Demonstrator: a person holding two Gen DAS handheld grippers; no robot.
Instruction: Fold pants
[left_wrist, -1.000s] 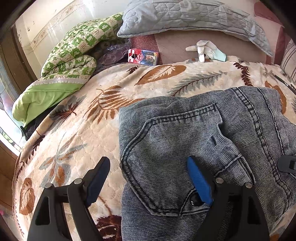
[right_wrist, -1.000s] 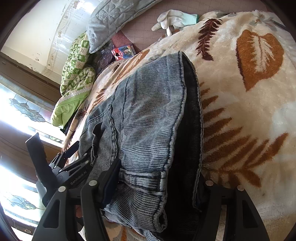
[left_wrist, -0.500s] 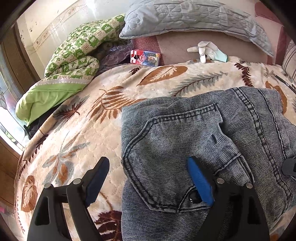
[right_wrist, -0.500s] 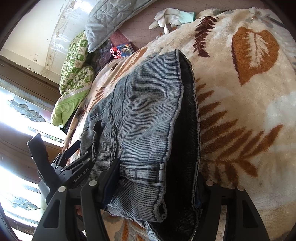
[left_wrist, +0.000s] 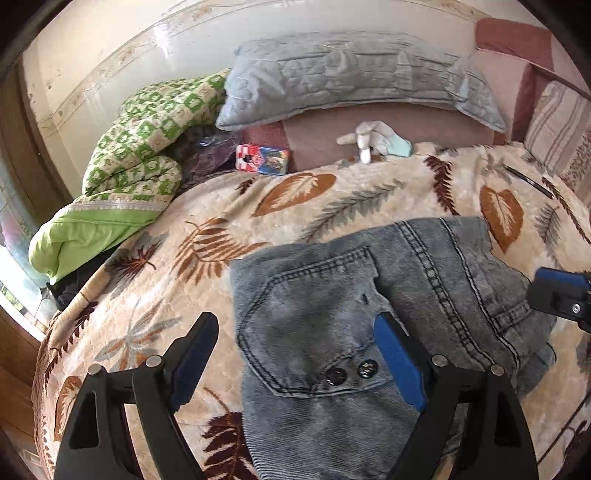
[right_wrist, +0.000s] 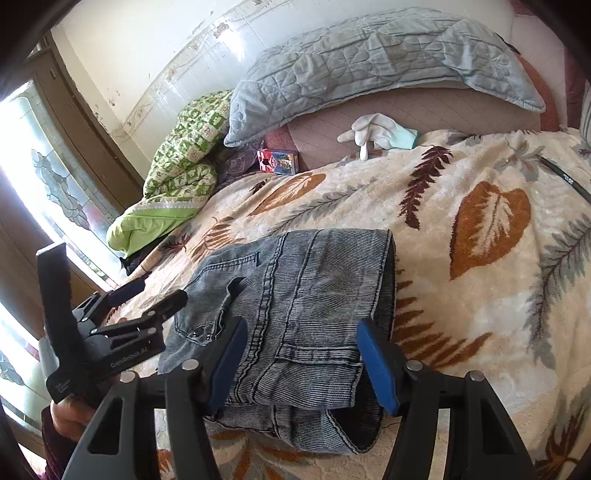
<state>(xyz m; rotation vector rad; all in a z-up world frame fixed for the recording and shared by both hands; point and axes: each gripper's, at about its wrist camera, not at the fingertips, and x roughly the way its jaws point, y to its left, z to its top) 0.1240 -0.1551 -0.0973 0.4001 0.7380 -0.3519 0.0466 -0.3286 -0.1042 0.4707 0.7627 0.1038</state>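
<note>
The grey-blue denim pants (left_wrist: 369, 314) lie folded into a compact bundle on the leaf-print blanket (left_wrist: 184, 258); they also show in the right wrist view (right_wrist: 295, 302). My left gripper (left_wrist: 295, 350) is open above the bundle's left side, empty. My right gripper (right_wrist: 299, 358) is open over the near waistband edge, empty. The left gripper also shows at the left of the right wrist view (right_wrist: 147, 295). The right gripper's blue tip shows at the right edge of the left wrist view (left_wrist: 561, 291).
A grey quilted pillow (left_wrist: 351, 77) and a green checked quilt (left_wrist: 140, 155) lie at the head of the bed. A white glove (left_wrist: 373, 138), a small red-blue box (left_wrist: 264, 158) and a dark pen (left_wrist: 528, 181) lie nearby. A window is at left (right_wrist: 44, 177).
Both grippers have pulled back and up from the pants. The right gripper no longer has denim between its fingers, and the bundle now lies flat on the blanket.
</note>
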